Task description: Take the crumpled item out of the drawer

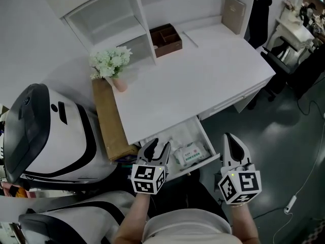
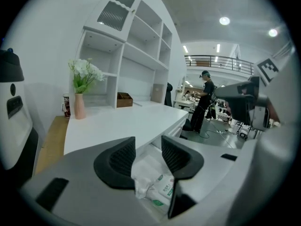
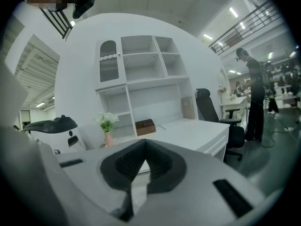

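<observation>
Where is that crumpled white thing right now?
The crumpled white item lies in the open drawer under the white desk. The left gripper view shows it low and central, just beyond the left gripper with its jaws parted, left of a green-printed packet.

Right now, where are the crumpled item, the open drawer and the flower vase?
crumpled item (image 2: pixel 143 178), left gripper view, on its wrinkled white middle.
drawer (image 1: pixel 195 165), head view, on its front edge.
flower vase (image 1: pixel 120 84), head view, on the pink body below the blooms.

Left gripper (image 1: pixel 158 147): I am holding my jaws apart, pointing away from my body.
Right gripper (image 1: pixel 227 137): I am holding my jaws together, tips touching.
</observation>
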Action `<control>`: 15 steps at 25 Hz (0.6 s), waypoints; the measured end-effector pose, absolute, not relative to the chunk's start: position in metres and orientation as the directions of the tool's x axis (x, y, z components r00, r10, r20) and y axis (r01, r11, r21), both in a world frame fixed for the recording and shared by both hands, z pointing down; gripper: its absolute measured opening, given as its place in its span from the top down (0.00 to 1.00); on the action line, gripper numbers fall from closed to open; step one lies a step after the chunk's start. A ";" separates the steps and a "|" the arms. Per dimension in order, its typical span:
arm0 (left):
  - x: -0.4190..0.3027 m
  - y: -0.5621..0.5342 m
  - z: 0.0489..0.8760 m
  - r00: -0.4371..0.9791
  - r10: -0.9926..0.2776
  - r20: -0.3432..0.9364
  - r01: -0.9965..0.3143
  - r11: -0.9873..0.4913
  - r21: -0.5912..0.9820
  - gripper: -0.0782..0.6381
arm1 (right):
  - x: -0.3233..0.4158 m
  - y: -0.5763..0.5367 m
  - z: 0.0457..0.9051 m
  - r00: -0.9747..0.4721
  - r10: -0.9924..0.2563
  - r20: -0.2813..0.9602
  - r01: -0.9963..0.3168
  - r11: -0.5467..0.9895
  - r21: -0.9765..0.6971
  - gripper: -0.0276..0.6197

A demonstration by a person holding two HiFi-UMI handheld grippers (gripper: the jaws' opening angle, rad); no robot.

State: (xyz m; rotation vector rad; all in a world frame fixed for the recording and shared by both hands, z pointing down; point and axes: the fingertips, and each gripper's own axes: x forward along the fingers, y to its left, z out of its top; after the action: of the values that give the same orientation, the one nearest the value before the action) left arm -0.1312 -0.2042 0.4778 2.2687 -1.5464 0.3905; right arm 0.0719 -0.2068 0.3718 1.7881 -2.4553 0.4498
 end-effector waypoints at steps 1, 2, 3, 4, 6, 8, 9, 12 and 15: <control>-0.130 -0.206 0.483 0.362 -0.825 0.435 -0.932 -0.332 0.145 0.68 | 0.072 -0.210 0.374 -0.320 -0.919 0.232 -0.941 0.279 -0.194 0.95; -0.129 -0.208 0.488 0.363 -0.818 0.447 -0.931 -0.333 0.148 0.68 | 0.073 -0.212 0.376 -0.320 -0.917 0.237 -0.941 0.278 -0.196 0.95; -0.128 -0.209 0.494 0.364 -0.810 0.459 -0.931 -0.333 0.150 0.68 | 0.073 -0.215 0.377 -0.320 -0.916 0.242 -0.941 0.276 -0.197 0.95; -0.127 -0.210 0.500 0.364 -0.802 0.473 -0.931 -0.333 0.152 0.68 | 0.074 -0.217 0.379 -0.319 -0.915 0.247 -0.941 0.274 -0.199 0.95; -0.125 -0.212 0.511 0.365 -0.786 0.499 -0.930 -0.335 0.153 0.68 | 0.075 -0.222 0.382 -0.317 -0.913 0.257 -0.941 0.270 -0.203 0.95; -0.122 -0.214 0.522 0.366 -0.768 0.525 -0.928 -0.340 0.151 0.68 | 0.077 -0.226 0.387 -0.316 -0.910 0.267 -0.942 0.266 -0.206 0.95; -0.120 -0.215 0.527 0.367 -0.760 0.537 -0.927 -0.343 0.149 0.68 | 0.078 -0.228 0.389 -0.316 -0.909 0.272 -0.942 0.265 -0.207 0.95; -0.115 -0.216 0.546 0.368 -0.730 0.576 -0.925 -0.352 0.145 0.67 | 0.080 -0.230 0.395 -0.315 -0.905 0.284 -0.942 0.261 -0.212 0.95; -0.112 -0.217 0.566 0.362 -0.693 0.623 -0.924 -0.354 0.143 0.67 | 0.083 -0.233 0.400 -0.312 -0.902 0.297 -0.943 0.255 -0.215 0.95</control>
State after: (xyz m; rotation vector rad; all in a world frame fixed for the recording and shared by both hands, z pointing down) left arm -0.1124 -0.2167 0.5662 2.1518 -1.4013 0.6448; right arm 0.0827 -0.2334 0.4004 1.7706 -2.3967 0.5391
